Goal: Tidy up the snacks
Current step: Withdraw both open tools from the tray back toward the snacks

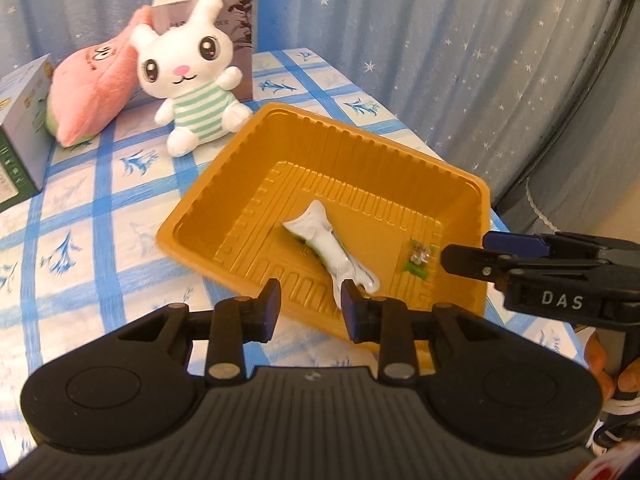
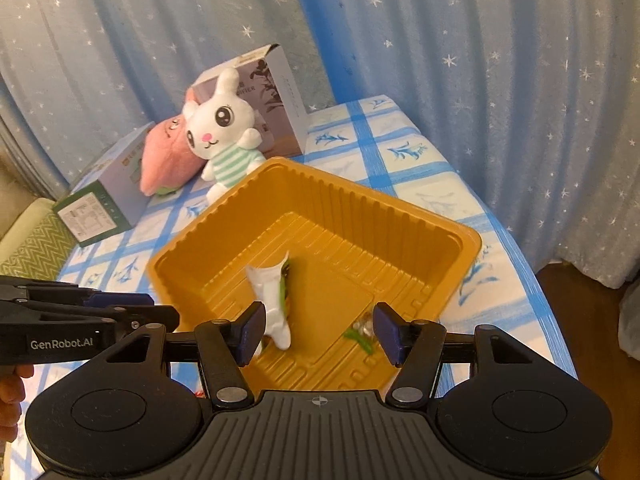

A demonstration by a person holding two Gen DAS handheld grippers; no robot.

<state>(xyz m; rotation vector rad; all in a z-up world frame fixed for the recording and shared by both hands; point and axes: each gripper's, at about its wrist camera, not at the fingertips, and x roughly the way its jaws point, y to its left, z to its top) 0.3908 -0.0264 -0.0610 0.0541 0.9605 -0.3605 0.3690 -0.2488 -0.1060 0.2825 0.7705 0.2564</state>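
In the lower middle of both wrist views, an orange tray [image 1: 208, 216] sits on the blue-checked tablecloth [image 1: 100, 184], and the snacks lie inside it: a white snack packet [image 1: 328, 240] slanting across the floor of the tray, and a small green-wrapped candy [image 1: 418, 258] near the tray's right-hand wall. The left gripper [image 1: 310, 300] hangs over the near rim with its jaws apart and nothing between them; the packet's lower tail shows just past its right finger, and I cannot tell whether that finger touches it. The right gripper [image 2: 320, 330] is likewise released, jaws wide, the packet's end by its left finger and the candy by its right, neither pinched. Judging by its crinkled, puffy look, the packet is light, soft and a little slick, so it would likely fold or slip if taken by a flat sealed end; a grip across its plumper middle seems safer. The candy looks tiny and light, best caught squarely across its body, not by its twisted wrapper tips. The thin ribbed tray probably flexes and slides easily if nudged. In the upper left stand a white plush rabbit [image 1: 188, 72], a pink plush [image 1: 92, 92] and boxes [image 1: 240, 12].
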